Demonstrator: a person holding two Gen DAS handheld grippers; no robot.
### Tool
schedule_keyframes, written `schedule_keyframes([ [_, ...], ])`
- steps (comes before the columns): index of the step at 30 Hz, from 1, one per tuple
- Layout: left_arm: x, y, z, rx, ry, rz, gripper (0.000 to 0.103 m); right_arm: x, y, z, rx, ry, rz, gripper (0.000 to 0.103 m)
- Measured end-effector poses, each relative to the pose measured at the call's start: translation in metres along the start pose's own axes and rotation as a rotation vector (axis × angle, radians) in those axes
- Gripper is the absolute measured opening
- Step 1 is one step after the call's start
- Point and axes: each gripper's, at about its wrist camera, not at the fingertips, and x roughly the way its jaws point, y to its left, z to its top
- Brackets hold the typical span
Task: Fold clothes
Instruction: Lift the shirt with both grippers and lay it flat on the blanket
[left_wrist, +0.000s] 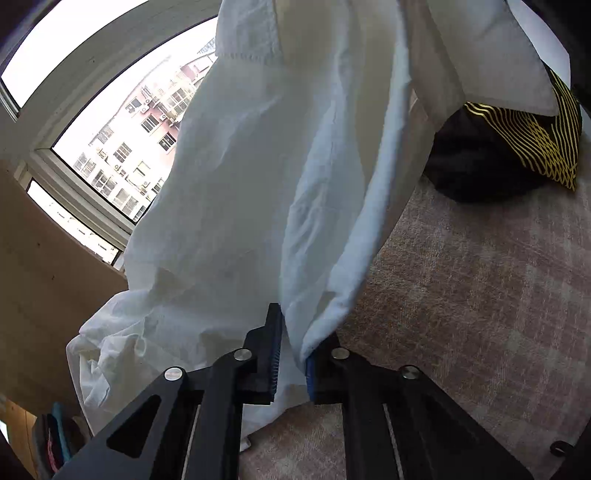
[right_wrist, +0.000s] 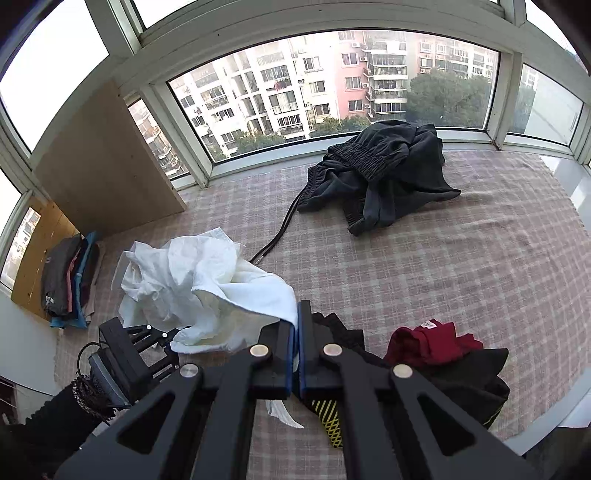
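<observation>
Cloth, white and creased, fills most of the left wrist view: the white garment hangs lifted above the checked cover and lies bunched near the cover's left edge in the right wrist view. The left gripper has its jaws standing apart, with a fold of the white garment hanging between them and draped over the tip of one finger; the pads do not look pressed together. The right gripper is closed, its blue pads pinching an edge of the white garment near the front edge of the cover, and a scrap of white shows below the fingers. A black garment with yellow lines lies under the right gripper at the front edge, also seen beyond the white cloth in the left wrist view. Just beside it, toward the front right corner, sits a red garment on dark fabric. A heap of black clothes rests at the far edge by the window, with a black strap trailing from it toward the white garment. A stack of folded clothes sits at the left edge beside a wooden board.
</observation>
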Motion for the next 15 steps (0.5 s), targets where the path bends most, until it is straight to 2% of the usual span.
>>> schedule_keyframes([
  [2, -0.026, 0.035, 0.006, -0.097, -0.016, -0.069, 0.001, -0.008, 0.007, 0.012, -0.003, -0.038, 0.003, 0.002],
  [4, -0.065, 0.076, 0.014, -0.179, -0.061, -0.068, 0.001, -0.026, 0.027, 0.033, -0.038, -0.096, 0.026, 0.002],
  [8, -0.159, 0.161, 0.031, -0.267, -0.182, 0.026, 0.001, -0.092, 0.092, 0.083, -0.155, -0.265, 0.067, 0.002],
  [11, -0.230, 0.202, 0.048, -0.249, -0.241, 0.164, 0.001, -0.165, 0.146, 0.117, -0.237, -0.412, 0.092, 0.002],
  [15, -0.324, 0.242, 0.058, -0.221, -0.308, 0.283, 0.001, -0.262, 0.205, 0.147, -0.304, -0.571, 0.111, 0.002],
])
